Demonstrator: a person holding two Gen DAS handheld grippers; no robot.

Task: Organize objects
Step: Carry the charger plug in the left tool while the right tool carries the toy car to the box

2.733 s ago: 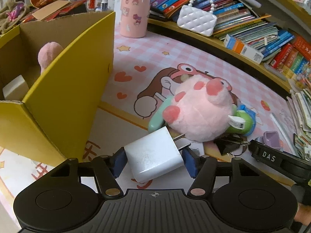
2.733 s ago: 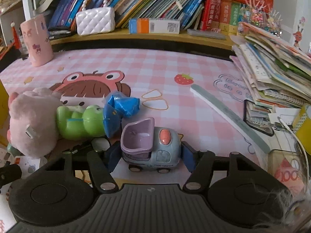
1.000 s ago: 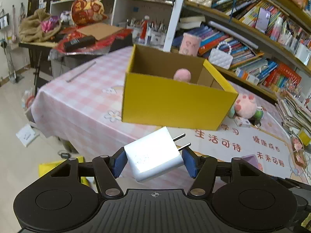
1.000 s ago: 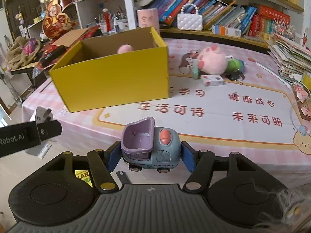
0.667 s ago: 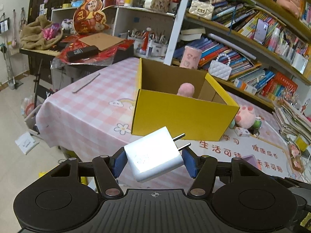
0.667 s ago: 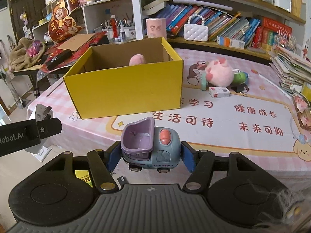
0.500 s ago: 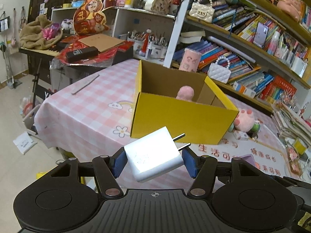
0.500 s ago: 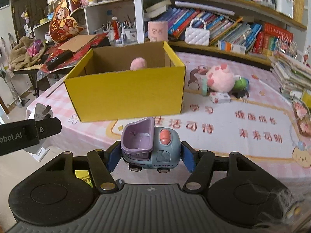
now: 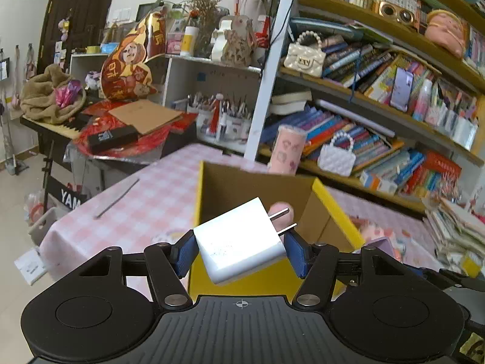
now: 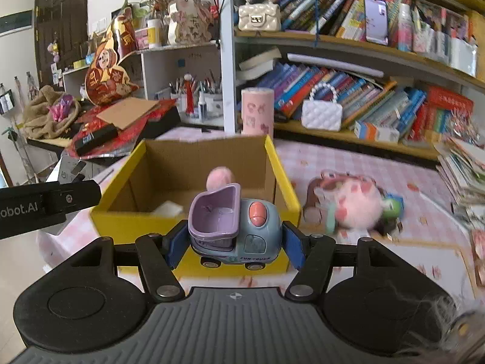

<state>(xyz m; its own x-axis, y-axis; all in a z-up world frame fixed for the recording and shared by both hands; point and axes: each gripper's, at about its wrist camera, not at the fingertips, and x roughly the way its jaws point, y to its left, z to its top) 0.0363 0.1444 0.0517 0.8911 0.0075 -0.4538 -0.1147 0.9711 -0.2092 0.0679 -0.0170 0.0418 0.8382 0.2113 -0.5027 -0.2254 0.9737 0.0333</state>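
Note:
My left gripper (image 9: 239, 250) is shut on a white plug charger (image 9: 239, 244), held in the air in front of the open yellow cardboard box (image 9: 336, 212). My right gripper (image 10: 233, 242) is shut on a purple and blue toy truck (image 10: 233, 227), held just before the same box (image 10: 121, 224). Inside the box sit a pink plush ball (image 10: 219, 179) and a white item (image 10: 168, 207). A pink plush pig (image 10: 354, 206) with a green toy (image 10: 392, 206) lies on the pink checked tablecloth (image 10: 418, 179) right of the box.
Bookshelves (image 10: 363, 91) full of books, a white quilted bag (image 10: 321, 112) and a pink cup (image 10: 257, 109) stand behind the box. A stack of papers (image 10: 463, 170) lies at the right edge. A cluttered side table (image 9: 106, 127) is at the left. The left gripper's body (image 10: 45, 203) shows at left.
Both grippers have moved closer to the yellow box and higher, so I now look down into it. Each still holds its object.

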